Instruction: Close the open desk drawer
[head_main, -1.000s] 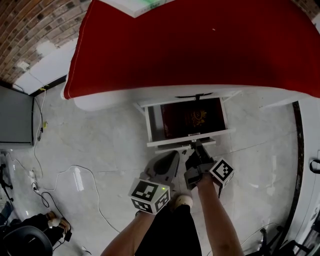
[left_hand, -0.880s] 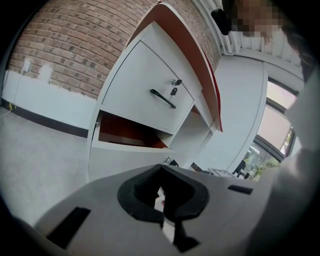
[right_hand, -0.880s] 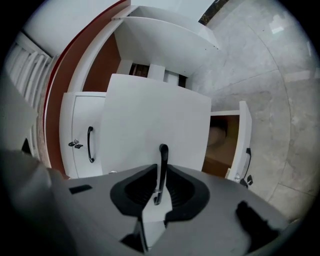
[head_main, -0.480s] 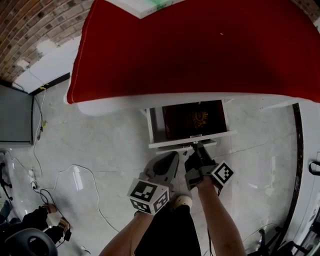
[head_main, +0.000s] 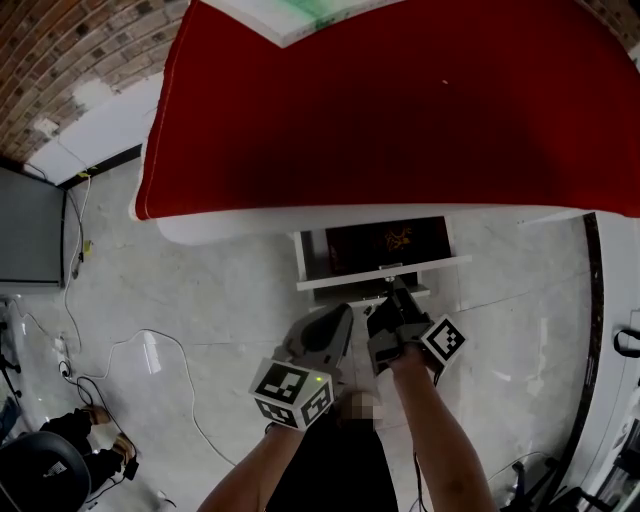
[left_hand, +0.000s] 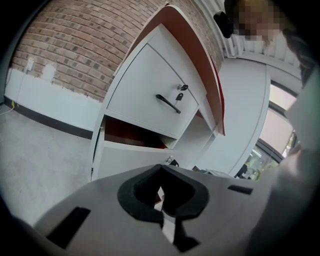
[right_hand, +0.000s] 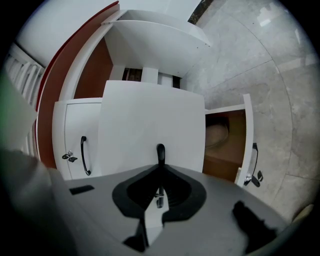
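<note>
The white desk drawer (head_main: 385, 272) stands pulled out from under the red desk top (head_main: 400, 110), with its dark red inside showing. My right gripper (head_main: 392, 296) is at the drawer's front. In the right gripper view, the black handle (right_hand: 160, 151) runs down between the jaws of my right gripper (right_hand: 160, 172). Those jaws have closed within the last second and now pinch the handle. My left gripper (head_main: 333, 328) hangs just left of the right one, short of the drawer. Its jaws (left_hand: 161, 175) are shut on nothing and point at the drawer front (left_hand: 135, 160).
A closed white drawer front (left_hand: 150, 100) with a black handle and keys sits above the open one. Another white front (right_hand: 248, 142) beside the gripped one stands ajar over a brown space. Cables (head_main: 110, 350) and a dark monitor (head_main: 30, 230) lie to the left on the marble floor.
The red desk top now covers more of the drawer's dark red inside than a second ago. The right gripper stays at the handle. The left gripper has barely moved.
</note>
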